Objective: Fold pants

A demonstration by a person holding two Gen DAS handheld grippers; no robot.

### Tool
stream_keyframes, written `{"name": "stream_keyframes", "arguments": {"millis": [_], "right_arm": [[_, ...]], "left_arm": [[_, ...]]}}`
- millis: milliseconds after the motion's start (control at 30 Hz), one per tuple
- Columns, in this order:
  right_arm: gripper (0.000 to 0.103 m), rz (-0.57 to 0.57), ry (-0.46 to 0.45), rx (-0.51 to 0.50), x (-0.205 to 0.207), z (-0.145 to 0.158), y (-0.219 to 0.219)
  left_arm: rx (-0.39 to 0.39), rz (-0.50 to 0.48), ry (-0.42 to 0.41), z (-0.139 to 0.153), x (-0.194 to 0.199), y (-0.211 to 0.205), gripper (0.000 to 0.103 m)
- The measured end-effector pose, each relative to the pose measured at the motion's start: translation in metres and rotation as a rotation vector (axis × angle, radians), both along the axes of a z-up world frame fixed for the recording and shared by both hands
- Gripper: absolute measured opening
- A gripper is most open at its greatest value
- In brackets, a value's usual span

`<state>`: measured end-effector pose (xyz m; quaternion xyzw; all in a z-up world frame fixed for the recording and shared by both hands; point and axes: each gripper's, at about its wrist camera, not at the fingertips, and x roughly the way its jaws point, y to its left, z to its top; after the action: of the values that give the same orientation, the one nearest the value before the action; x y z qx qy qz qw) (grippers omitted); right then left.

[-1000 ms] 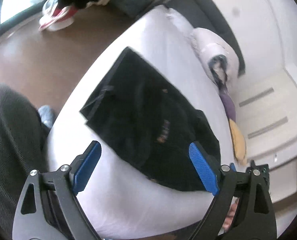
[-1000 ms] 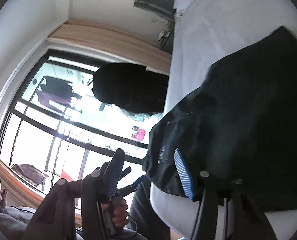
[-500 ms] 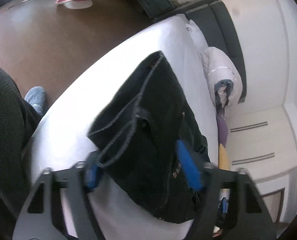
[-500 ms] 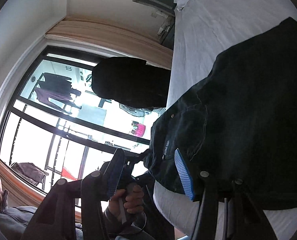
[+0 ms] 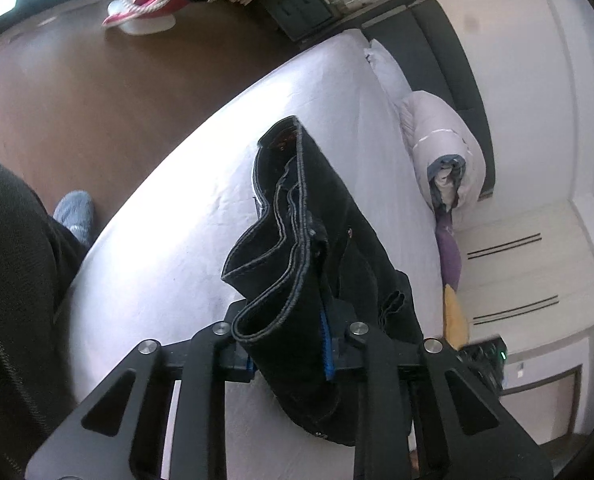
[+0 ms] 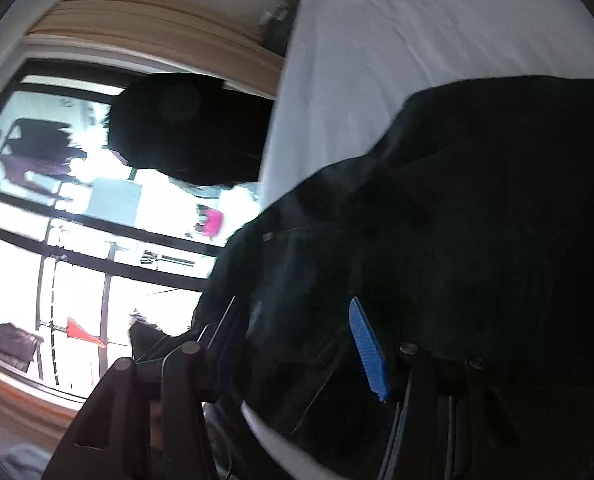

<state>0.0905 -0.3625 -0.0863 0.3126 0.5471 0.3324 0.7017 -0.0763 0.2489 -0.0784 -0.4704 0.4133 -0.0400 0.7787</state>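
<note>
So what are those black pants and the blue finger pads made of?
The black pants look like matte denim: thick seams, pale topstitching and a small rivet. The blue pad looks like ribbed rubber or plastic, judging by its fine ridges; I can't tell which.

1. Left gripper (image 5: 287, 354): black frame at the bottom of the view, jaws closed onto a bunched fold of denim; one blue pad (image 5: 325, 350) shows at the fabric's right edge.
2. Black jeans (image 5: 317, 216): stitched waistband lifted and curled above the jaws, remainder trailing onto the bed.
3. Bed (image 5: 201, 208): white sheet, lightly creased, beneath the jeans.
4. Rolled white duvet (image 5: 445, 140): at the bed's far edge, against a dark headboard (image 5: 449, 56).
5. Brown floor (image 5: 77, 92): left of the bed.
6. Person's dark trouser leg (image 5: 9, 280) and grey-socked foot (image 5: 75, 212): left edge.
7. Purple cloth (image 5: 449, 256) and yellow cloth (image 5: 455, 312): along the bed's right side.
</note>
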Motion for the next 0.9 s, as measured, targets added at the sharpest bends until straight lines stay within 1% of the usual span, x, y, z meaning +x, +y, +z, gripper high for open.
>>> {"name": "stream_keyframes", "arguments": {"millis": [33,100,167,233,300,400,600,633,667,700,733,767,800,833,900], "right_arm": [[0.058,-0.002,0.038,-0.035,0.007,-0.011,0.002],[0.055,-0.003,0.100,-0.079,0.014,-0.031,0.004],[0.054,-0.020,0.090,-0.048,0.016,-0.035,0.000],[0.054,-0.017,0.078,-0.050,0.013,-0.035,0.000],[0.054,-0.006,0.037,-0.065,0.008,-0.035,0.001],[0.054,-0.019,0.020,-0.057,0.005,-0.035,-0.001],[0.054,-0.020,-0.002,-0.027,0.000,-0.036,-0.005],[0.054,-0.021,0.002,-0.015,0.001,-0.034,-0.007],[0.056,-0.032,0.029,0.021,0.004,-0.032,-0.012],[0.064,-0.048,0.052,0.059,0.005,-0.029,-0.019],[0.069,-0.071,0.062,0.102,0.006,-0.025,-0.029],[0.077,-0.102,0.046,0.145,0.007,-0.017,-0.042],[0.083,-0.128,0.008,0.171,0.007,-0.005,-0.058],[0.085,-0.139,-0.024,0.191,0.008,0.006,-0.073],[0.092,-0.142,-0.035,0.253,0.007,0.015,-0.097]], "left_arm": [[0.007,-0.003,-0.002,0.003,0.000,0.000,0.020],[0.015,-0.008,-0.006,0.007,0.002,-0.002,0.020],[0.037,-0.018,-0.021,0.018,0.005,-0.005,0.020],[0.065,-0.035,-0.048,0.029,0.009,-0.010,0.019],[0.090,-0.048,-0.069,0.039,0.014,-0.016,0.018],[0.140,-0.082,-0.114,0.061,0.022,-0.029,0.017],[0.295,-0.198,-0.236,0.122,0.040,-0.085,0.017],[0.339,-0.237,-0.269,0.135,0.043,-0.103,0.017],[0.372,-0.266,-0.290,0.143,0.044,-0.117,0.017],[0.408,-0.297,-0.312,0.152,0.045,-0.132,0.017],[0.456,-0.342,-0.337,0.161,0.046,-0.153,0.017],[0.491,-0.381,-0.353,0.164,0.046,-0.170,0.017],[0.535,-0.436,-0.370,0.166,0.046,-0.193,0.017],[0.566,-0.481,-0.380,0.165,0.045,-0.214,0.017],[0.598,-0.552,-0.383,0.156,0.043,-0.248,0.017]]}}
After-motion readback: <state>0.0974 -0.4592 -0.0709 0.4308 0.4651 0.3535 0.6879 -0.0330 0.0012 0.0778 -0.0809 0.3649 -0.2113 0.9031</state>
